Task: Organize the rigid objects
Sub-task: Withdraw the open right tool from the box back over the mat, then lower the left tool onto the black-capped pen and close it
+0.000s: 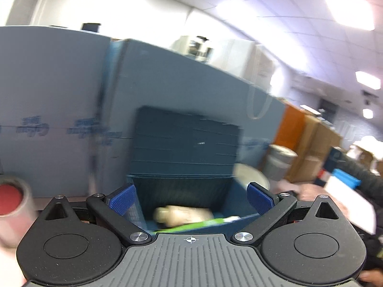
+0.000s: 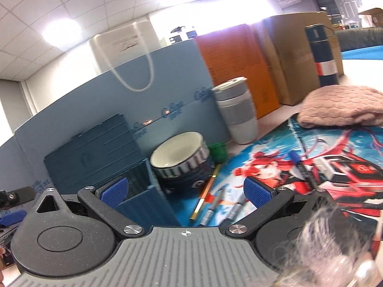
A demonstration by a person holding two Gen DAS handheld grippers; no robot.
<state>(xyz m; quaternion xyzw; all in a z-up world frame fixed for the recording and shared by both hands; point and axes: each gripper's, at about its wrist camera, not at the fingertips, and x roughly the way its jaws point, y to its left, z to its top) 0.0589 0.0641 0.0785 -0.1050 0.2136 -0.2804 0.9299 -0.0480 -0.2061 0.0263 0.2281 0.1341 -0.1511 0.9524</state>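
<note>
We see blue ridged pads (image 2: 114, 190) on black gripper arms. The storage box (image 2: 100, 148) is dark slate blue with horizontal lines; in it lie a beige bottle (image 1: 182, 215) and a bright green item (image 1: 198, 222). The bowl (image 2: 179, 160) is cream inside, navy outside, with a white-and-dark striped band. The tumbler (image 2: 235, 110) is grey and white. The mat (image 2: 275, 167) is turquoise with a red-haired cartoon figure. The knit (image 2: 342, 107) is dusty pink. The tape roll (image 1: 12, 201) has a red core.

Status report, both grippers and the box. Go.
Left gripper open, empty, over blue box. Right gripper open, empty. Pens loose beside bowl.
</note>
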